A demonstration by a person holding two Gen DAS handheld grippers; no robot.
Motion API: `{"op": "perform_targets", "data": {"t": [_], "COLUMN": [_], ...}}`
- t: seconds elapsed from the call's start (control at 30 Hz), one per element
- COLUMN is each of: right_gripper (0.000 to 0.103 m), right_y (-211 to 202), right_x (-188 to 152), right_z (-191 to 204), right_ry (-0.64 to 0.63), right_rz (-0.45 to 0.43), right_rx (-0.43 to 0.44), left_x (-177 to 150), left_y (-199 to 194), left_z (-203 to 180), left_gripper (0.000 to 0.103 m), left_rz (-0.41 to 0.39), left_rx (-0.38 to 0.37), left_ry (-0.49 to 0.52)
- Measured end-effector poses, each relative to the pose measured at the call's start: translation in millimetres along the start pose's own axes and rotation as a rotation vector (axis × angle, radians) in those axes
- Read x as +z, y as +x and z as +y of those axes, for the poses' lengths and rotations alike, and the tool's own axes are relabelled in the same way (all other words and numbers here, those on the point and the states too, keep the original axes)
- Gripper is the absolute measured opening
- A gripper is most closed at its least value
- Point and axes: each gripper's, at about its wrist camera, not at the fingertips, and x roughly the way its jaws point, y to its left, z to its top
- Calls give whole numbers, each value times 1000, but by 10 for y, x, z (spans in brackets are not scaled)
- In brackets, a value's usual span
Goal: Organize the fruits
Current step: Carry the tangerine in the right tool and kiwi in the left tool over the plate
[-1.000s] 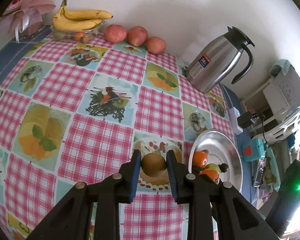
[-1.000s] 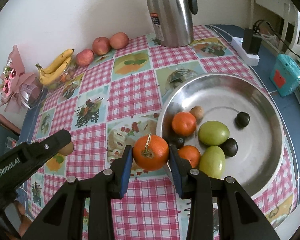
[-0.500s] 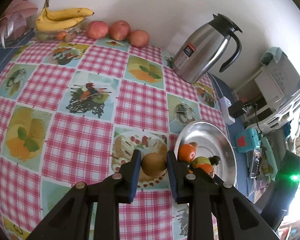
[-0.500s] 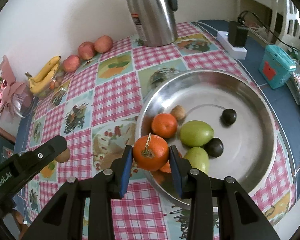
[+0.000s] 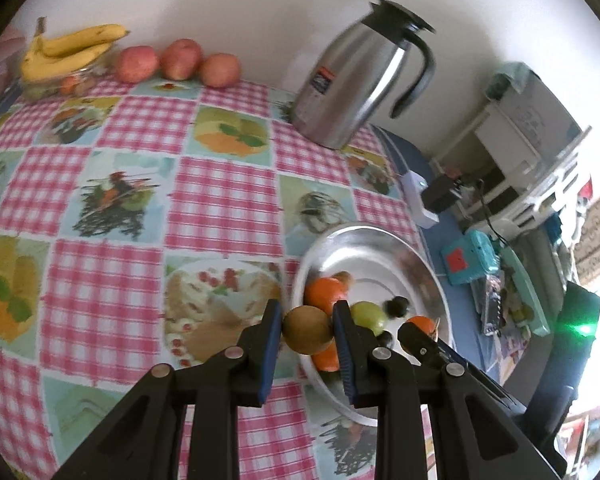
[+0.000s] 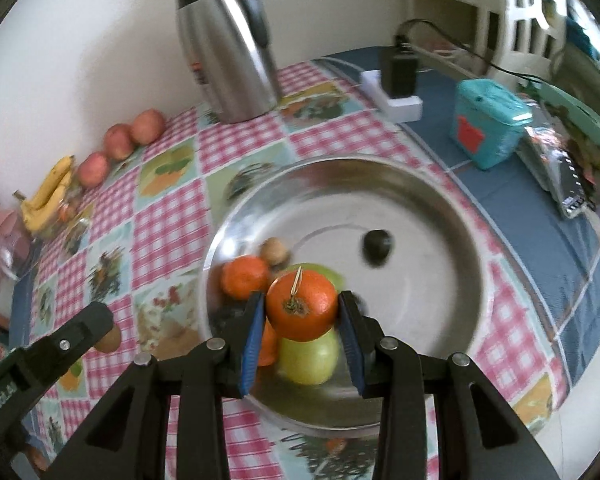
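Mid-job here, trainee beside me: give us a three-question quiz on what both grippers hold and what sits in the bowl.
1. True or false: the left gripper has its jaws shut on a round brown kiwi.
2. The right gripper holds which fruit? A) a yellow banana B) a stemmed orange tangerine C) a red apple
3. Fill in: the held tangerine hangs over the round steel ____.

Key: 1 true; 2 B; 3 bowl.
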Motion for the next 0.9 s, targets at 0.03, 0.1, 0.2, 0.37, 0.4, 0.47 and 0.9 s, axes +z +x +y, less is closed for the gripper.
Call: {"op": "perform_targets", "data": {"t": [0.03, 0.1, 0.2, 0.37, 0.4, 0.47, 0.9], "right_gripper": [38, 38, 38, 38, 38, 38, 38], "right_y": [7, 20, 37, 43, 66, 125, 278], "right_x": [3, 5, 6, -3, -9, -23, -106], "right_z": [-55, -147, -270, -405, -420, -427, -441], "right_ry": [16, 40, 73, 109, 114, 118, 117], "right_rz": [0, 3, 4, 2, 10, 31, 94], "right_rx": [-7, -20, -40, -67, -69, -69, -99], "left_x": [-3, -15, -42, -119, -133, -152, -184], "left_y": [43, 116, 228, 401, 434, 505, 650], "left_z": [-59, -154, -293, -401, -404, -395, -326], "left_gripper": [28, 28, 28, 28, 28, 28, 28], "left_rz": [6, 18, 35, 87, 98, 119, 152], "left_rx": [-11, -22, -22, -14, -14, -10, -26], "left_ry": [17, 48, 101, 144, 146, 143, 110]}}
